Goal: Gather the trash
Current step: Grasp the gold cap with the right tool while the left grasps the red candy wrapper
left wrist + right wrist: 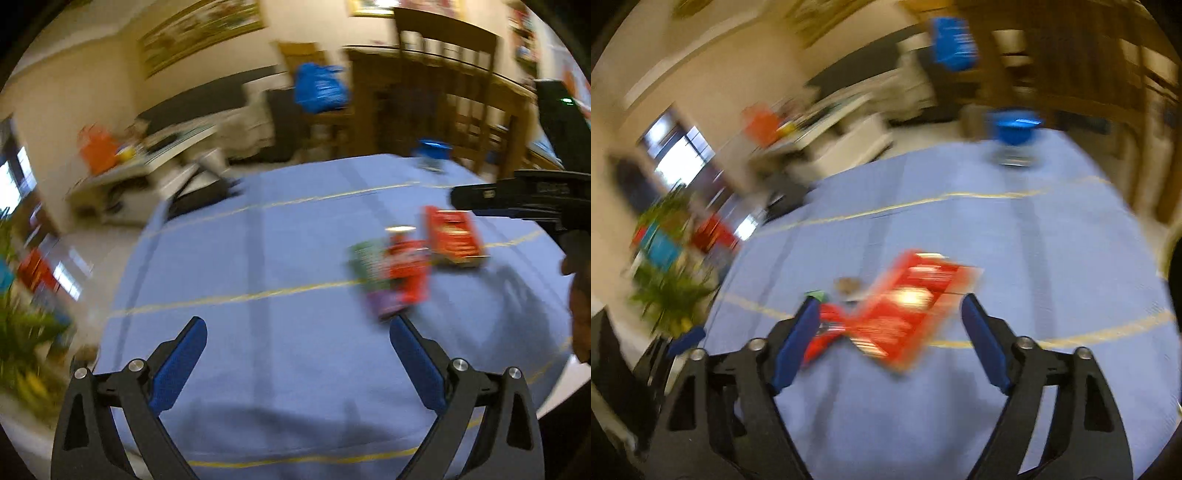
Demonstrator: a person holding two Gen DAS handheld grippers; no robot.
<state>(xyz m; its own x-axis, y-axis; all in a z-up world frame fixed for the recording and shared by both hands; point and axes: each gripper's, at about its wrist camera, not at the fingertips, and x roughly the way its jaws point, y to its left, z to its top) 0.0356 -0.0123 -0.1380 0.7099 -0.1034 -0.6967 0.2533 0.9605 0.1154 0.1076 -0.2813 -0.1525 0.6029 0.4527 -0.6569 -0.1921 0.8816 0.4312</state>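
Both views are motion-blurred. A flat red box (453, 236) lies on the blue tablecloth (280, 258), right of centre. Beside it lies a red wrapper (406, 275) and a green and purple wrapper (371, 273). My left gripper (298, 326) is open and empty, above the cloth, with the wrappers just beyond its right finger. My right gripper (888, 306) is open over the red box (908, 310), which shows between its fingers. The red wrapper (829, 325) and a bit of green one (815, 294) lie by its left finger. The right gripper's body (524, 203) shows at the left view's right edge.
A small blue container (430, 151) stands at the table's far edge; it also shows in the right wrist view (1014, 138). Wooden chairs (443, 92) and a blue bag (319, 88) stand behind. A green plant (665, 288) stands off the table's left side. A small brown bit (847, 284) lies on the cloth.
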